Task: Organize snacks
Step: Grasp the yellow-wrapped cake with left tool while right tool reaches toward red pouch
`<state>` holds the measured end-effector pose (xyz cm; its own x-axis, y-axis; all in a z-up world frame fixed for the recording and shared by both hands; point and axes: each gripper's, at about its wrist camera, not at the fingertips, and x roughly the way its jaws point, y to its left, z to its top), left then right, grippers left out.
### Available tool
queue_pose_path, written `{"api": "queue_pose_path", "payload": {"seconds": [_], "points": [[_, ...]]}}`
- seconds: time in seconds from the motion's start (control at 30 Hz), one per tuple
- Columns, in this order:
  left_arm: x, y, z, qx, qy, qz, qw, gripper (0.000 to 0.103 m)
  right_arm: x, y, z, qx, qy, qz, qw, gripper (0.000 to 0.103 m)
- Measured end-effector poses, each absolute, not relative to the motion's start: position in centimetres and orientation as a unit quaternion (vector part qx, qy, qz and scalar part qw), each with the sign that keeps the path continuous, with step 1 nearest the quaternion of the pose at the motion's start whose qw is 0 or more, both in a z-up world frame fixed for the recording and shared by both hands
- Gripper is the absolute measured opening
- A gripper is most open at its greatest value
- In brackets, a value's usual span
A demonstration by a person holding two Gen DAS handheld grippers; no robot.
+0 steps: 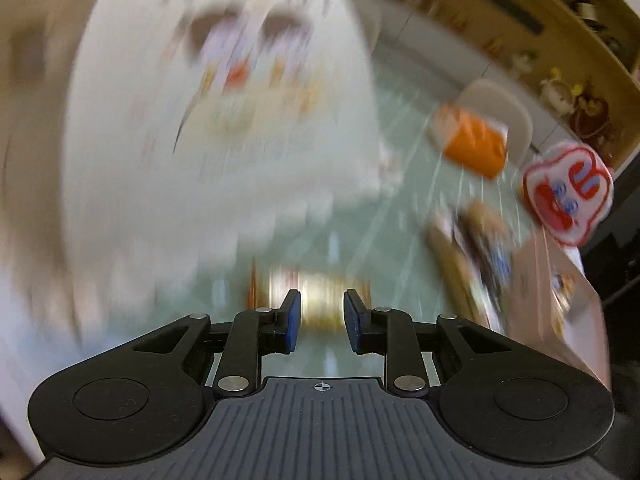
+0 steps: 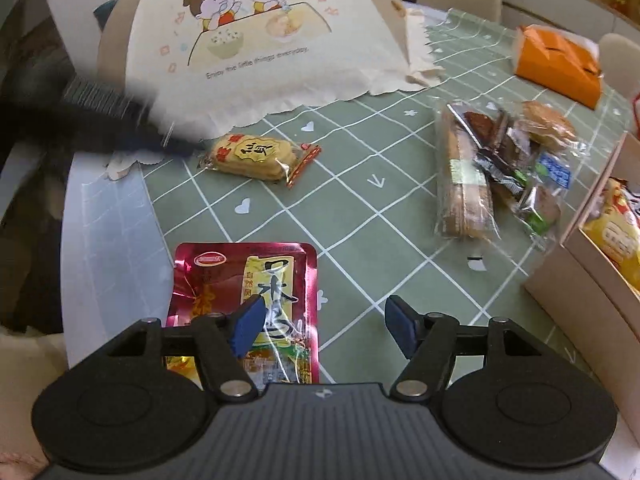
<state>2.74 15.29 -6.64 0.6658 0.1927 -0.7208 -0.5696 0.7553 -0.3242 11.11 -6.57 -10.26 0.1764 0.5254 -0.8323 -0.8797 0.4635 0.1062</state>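
Blur smears the left tongs [image 1: 319, 320], narrowly parted; right tongs [image 2: 324, 328] gape, partly hiding a red packet [image 2: 248, 280].

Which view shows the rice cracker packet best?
Right wrist view: the rice cracker packet lies sharp and whole on the green tablecloth, near the food cover. The left wrist view is motion-blurred; a yellowish smear beyond the fingers may be it, but that cannot be told.
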Motion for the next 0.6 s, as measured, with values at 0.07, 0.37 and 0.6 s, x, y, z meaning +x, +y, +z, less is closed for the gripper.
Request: {"api": "queue_pose_path", "payload": {"seconds": [0.07, 0.37, 0.6], "points": [[5.3, 16.9, -7.2, -0.255, 0.348, 0.229, 0.872, 0.027, 11.3, -6.8, -10.0, -0.200, 0.430, 0.480, 0.738, 0.067], [6.2, 15.0, -11.3, -0.286, 0.399, 0.286, 0.823, 0.020, 12.5, -13.3, -8.3, -0.183, 0.428, 0.519, 0.717, 0.067], [-1.2, 7.1, -9.4, -0.314, 0.390, 0.337, 0.798, 0.021, 12.7, -15.0, -9.0, -0.181, 0.418, 0.584, 0.672, 0.067]]}}
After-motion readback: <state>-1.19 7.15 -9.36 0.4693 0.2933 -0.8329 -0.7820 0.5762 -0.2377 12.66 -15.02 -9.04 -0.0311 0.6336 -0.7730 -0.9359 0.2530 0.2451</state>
